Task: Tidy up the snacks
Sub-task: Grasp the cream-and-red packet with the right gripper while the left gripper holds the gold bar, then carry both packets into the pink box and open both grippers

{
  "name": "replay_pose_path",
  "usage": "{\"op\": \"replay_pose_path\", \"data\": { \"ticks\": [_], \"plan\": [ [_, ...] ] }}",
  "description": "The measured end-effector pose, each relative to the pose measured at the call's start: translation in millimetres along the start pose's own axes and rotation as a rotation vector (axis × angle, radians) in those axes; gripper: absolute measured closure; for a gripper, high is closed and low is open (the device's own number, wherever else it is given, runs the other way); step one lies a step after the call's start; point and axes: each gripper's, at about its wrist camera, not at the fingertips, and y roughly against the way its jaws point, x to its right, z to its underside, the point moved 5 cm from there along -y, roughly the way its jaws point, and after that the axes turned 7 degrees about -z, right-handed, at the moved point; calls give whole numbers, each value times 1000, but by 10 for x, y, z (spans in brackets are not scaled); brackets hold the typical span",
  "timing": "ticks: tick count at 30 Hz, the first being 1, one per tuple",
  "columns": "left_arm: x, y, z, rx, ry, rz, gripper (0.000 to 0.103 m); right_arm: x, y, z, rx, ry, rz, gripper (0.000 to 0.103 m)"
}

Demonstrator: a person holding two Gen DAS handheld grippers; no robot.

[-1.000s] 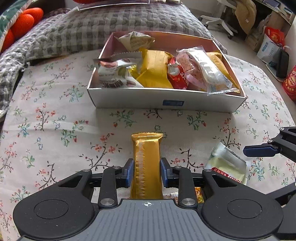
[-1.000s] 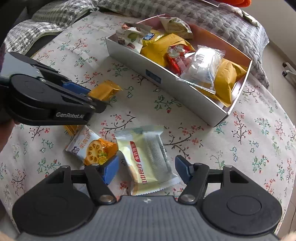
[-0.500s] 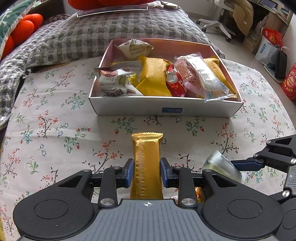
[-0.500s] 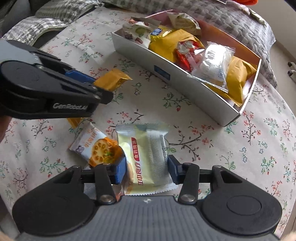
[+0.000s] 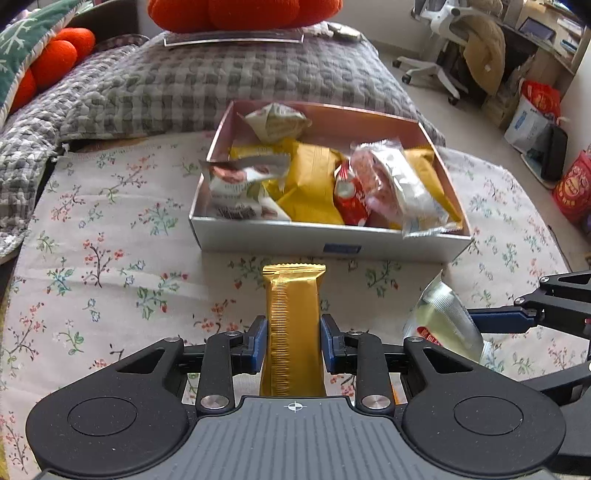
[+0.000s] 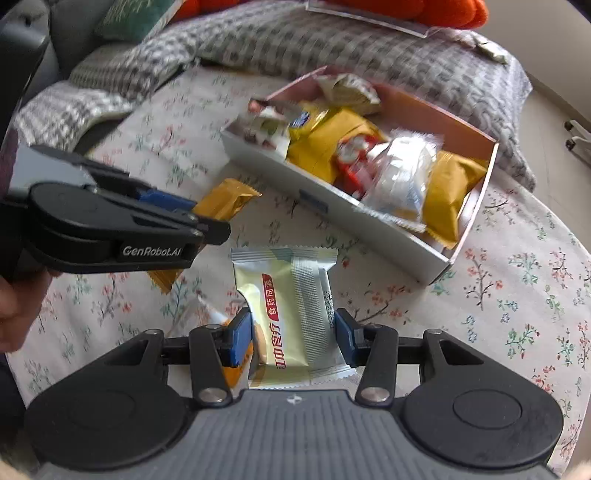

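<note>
My left gripper [image 5: 293,341] is shut on a gold foil snack bar [image 5: 293,314], held above the floral cloth in front of the open snack box [image 5: 325,240]. My right gripper [image 6: 293,334] is shut on a pale yellow-green snack packet with a red label [image 6: 291,295], lifted off the cloth. The packet also shows in the left wrist view [image 5: 441,321], and the gold bar shows in the right wrist view [image 6: 227,197]. The box [image 6: 332,199] holds several snack packs.
An orange-printed packet [image 6: 236,369] lies on the cloth under my right gripper, mostly hidden. A grey checked quilt [image 5: 184,85] with orange cushions [image 5: 243,13] lies behind the box. The round table edge [image 6: 576,258] runs at the right.
My right gripper closed on the pale packet and lifted it off the cloth. My left gripper rose a little with the gold bar, still shut on it.
</note>
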Motion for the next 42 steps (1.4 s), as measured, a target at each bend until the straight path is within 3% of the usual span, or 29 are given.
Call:
{"op": "replay_pose_path", "data": {
  "ticks": [27, 36, 42],
  "plan": [
    [-168, 219, -383, 107, 81, 17, 76, 362, 273, -240, 174, -209, 39, 59],
    [-303, 226, -733, 168, 136, 50, 76, 708, 375, -300, 280, -425, 53, 59],
    [-262, 107, -927, 194, 113, 54, 76, 917, 391, -331, 345, -534, 57, 59]
  ]
}}
